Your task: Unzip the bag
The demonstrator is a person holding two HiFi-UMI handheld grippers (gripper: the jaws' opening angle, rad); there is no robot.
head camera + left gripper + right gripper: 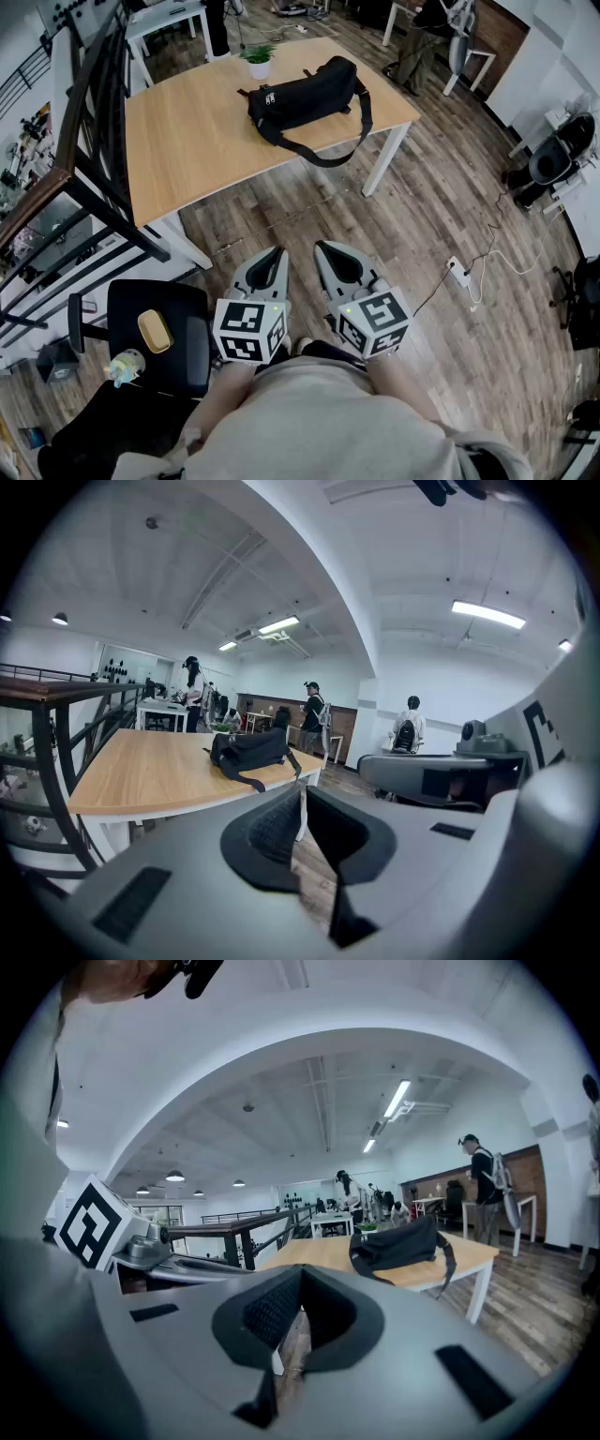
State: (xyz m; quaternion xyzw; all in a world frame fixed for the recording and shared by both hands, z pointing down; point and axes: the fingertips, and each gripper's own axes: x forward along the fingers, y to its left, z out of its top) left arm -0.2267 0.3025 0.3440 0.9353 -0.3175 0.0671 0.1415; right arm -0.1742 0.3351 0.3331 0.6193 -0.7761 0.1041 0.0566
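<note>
A black bag (305,94) with a long shoulder strap lies on the far right part of a wooden table (187,141). The same bag (248,749) shows in the left gripper view, and the bag (401,1243) in the right gripper view, some way ahead. My left gripper (278,252) and right gripper (322,247) are held side by side over the floor, well short of the table. Both are shut with nothing between their jaws. The left gripper (302,791) and right gripper (301,1274) point slightly downward toward the table.
A small potted plant (258,58) stands behind the bag. A dark metal railing (89,178) runs along the table's left side. A black chair (155,333) sits to my left. A power strip with cable (461,274) lies on the floor at right. People stand at the back.
</note>
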